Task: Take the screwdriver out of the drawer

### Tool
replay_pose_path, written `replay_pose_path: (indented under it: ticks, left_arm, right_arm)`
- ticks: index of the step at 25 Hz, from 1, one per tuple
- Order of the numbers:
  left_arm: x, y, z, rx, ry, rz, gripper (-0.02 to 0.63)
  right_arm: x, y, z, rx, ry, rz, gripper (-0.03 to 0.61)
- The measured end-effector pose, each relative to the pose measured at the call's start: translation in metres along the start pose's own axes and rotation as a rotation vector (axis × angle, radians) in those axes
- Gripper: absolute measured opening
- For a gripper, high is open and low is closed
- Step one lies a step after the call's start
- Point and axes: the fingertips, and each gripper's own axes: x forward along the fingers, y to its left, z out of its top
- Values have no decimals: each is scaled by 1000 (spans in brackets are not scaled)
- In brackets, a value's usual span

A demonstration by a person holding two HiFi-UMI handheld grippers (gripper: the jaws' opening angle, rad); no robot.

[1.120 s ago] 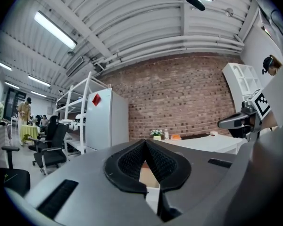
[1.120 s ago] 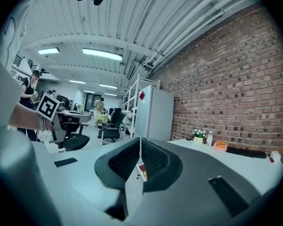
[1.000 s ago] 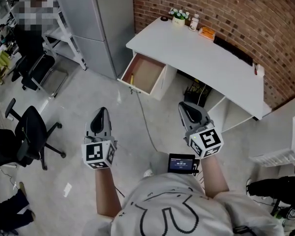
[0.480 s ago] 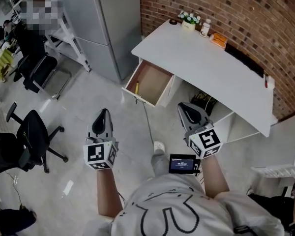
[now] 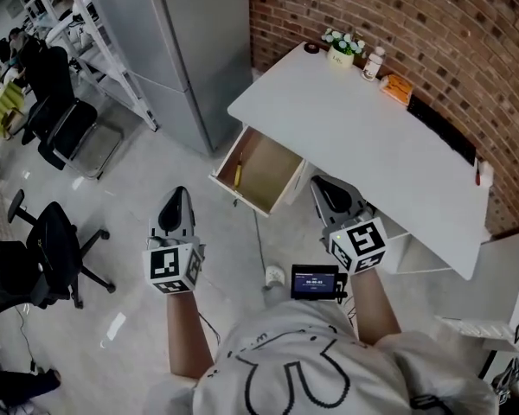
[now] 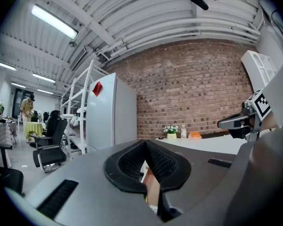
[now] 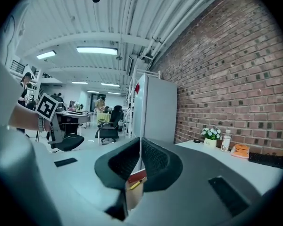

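Screwdriver point(image 5: 238, 172), yellow handle, lies in the open drawer point(image 5: 272, 169) under the table point(image 5: 363, 128), along the drawer's left wall, long axis front to back. It is ahead of and between both grippers, well apart from each. Left gripper point(image 5: 177, 194) looks slightly nearer; right gripper point(image 5: 322, 185) sights it straight past its fingers. Both sets of fingers are closed tip to tip and empty.

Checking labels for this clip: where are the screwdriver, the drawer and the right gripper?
screwdriver point(image 5: 238, 173): head view, on its yellow handle.
drawer point(image 5: 268, 167): head view, on its bare floor.
right gripper point(image 5: 322, 187): head view, at its jaw tips.
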Motion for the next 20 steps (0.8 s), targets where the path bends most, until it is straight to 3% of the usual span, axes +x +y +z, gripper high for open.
replay_pose_path:
  ticks: [5, 12, 20]
  left_arm:
    - [28, 11, -5, -3, 20, 34, 10]
    - [55, 36, -21, -16, 52, 56, 9]
    - [110, 76, -23, 2, 53, -28, 9]
  right_arm:
    - [31, -27, -8, 22, 10, 13, 23]
    - [75, -28, -21, 37, 42, 45, 23]
    - [123, -38, -13, 62, 39, -52, 23]
